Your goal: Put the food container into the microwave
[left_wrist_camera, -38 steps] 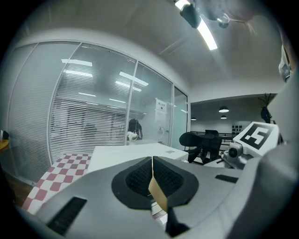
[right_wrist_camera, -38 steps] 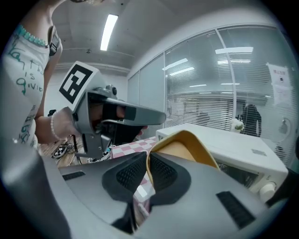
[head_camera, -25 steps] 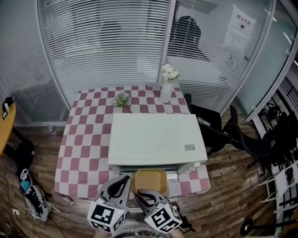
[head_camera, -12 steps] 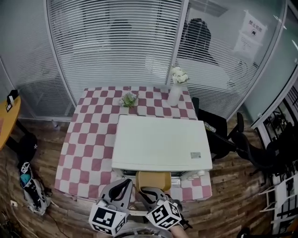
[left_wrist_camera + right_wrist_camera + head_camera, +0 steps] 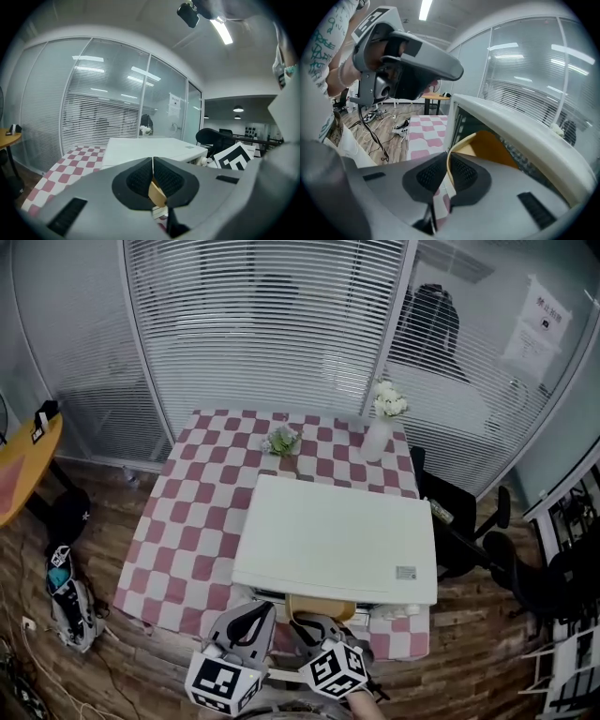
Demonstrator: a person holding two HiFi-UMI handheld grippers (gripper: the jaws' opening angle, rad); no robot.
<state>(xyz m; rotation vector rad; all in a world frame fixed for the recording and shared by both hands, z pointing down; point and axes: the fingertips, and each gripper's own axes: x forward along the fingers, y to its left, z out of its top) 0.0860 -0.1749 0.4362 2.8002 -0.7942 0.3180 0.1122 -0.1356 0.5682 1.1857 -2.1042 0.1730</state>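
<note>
The food container [image 5: 321,607] is a shallow, yellow-tan tray with rounded corners. It is held roughly level at the open front of the microwave [image 5: 337,538] (a white box on the checked table [image 5: 187,521]). About half of it appears to be inside. The left tool [image 5: 153,177] and right tool [image 5: 446,169] pinch its near rim.

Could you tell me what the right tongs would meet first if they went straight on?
The right tongs, gripping the food container by its rim, point into the microwave's open cavity; probably its inner wall first, though depth is unclear.
</note>
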